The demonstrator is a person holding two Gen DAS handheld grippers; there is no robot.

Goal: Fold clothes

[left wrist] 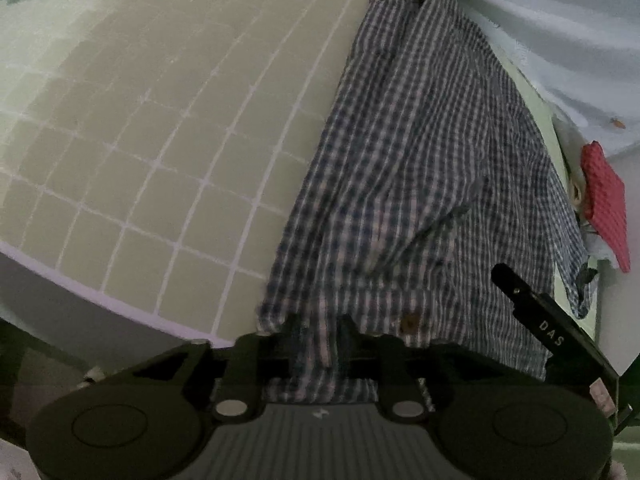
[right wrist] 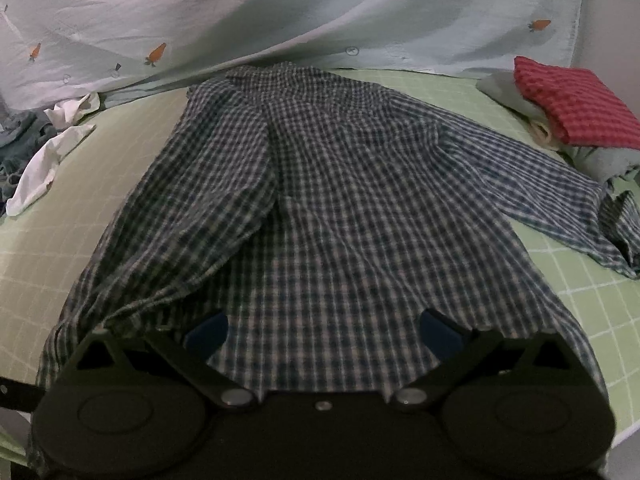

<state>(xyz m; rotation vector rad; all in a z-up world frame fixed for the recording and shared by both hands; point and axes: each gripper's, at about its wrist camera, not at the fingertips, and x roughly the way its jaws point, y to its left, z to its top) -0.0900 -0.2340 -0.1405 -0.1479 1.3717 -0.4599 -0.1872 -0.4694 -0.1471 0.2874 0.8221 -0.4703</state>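
Note:
A blue-and-white checked shirt (right wrist: 340, 184) lies spread on the green gridded mat (right wrist: 100, 160); it also shows in the left wrist view (left wrist: 420, 168). My left gripper (left wrist: 316, 332) is shut on the shirt's near hem, beside a brown button (left wrist: 409, 322). My right gripper (right wrist: 324, 332) is open wide, its blue-padded fingers (right wrist: 208, 334) resting on the near hem with cloth between them. One sleeve (right wrist: 560, 208) trails off to the right. The right gripper's body (left wrist: 552, 332) shows at the right of the left wrist view.
A folded stack topped by a red checked cloth (right wrist: 576, 108) sits at the right; it also shows in the left wrist view (left wrist: 604, 208). A pale carrot-print sheet (right wrist: 280, 12) hangs behind. White and grey clothes (right wrist: 44, 160) lie at the left. The mat's edge (left wrist: 100, 292) runs near left.

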